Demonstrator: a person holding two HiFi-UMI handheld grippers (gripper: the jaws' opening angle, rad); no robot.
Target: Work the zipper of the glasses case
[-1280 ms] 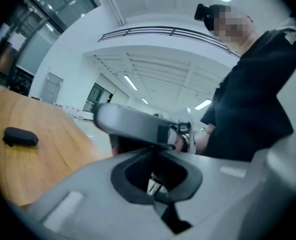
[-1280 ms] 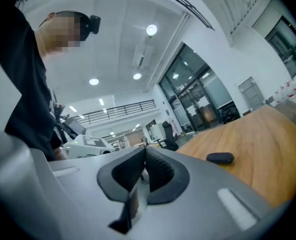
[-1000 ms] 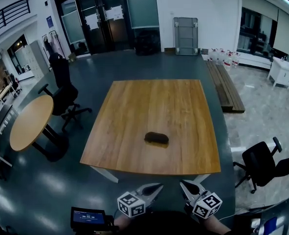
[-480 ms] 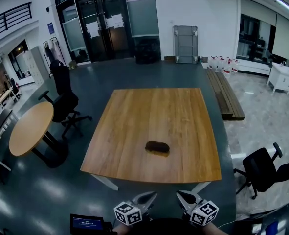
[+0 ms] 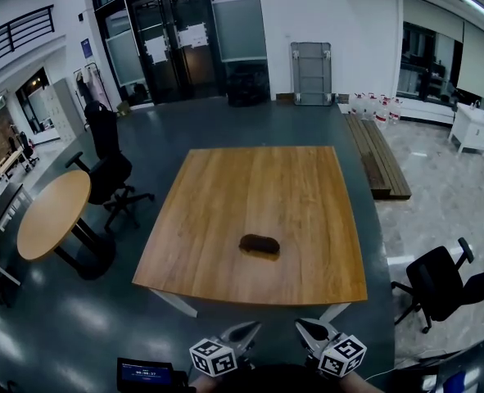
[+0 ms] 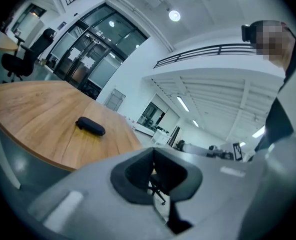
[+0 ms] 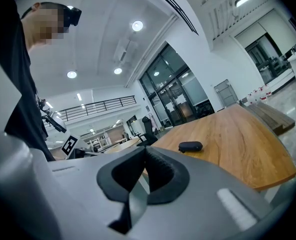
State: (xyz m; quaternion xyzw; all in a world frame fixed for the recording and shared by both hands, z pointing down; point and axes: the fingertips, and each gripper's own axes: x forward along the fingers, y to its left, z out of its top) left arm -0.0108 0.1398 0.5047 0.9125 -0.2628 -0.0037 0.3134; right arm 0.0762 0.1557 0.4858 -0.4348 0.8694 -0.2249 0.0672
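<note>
Head view: both claws are cut off by the bottom edge, only their front ends showing. Left claw (image 5: 252, 327): jaws together, nothing between them. Right claw (image 5: 301, 325): jaws together, likewise empty. Case (image 5: 260, 243), dark, lies on the bench (image 5: 225, 187) toward the near edge, well apart from both claws. Zipper too small to make out. Against a second ago, the claws sit lower in frame; the case keeps the same spot on the bench.
</note>
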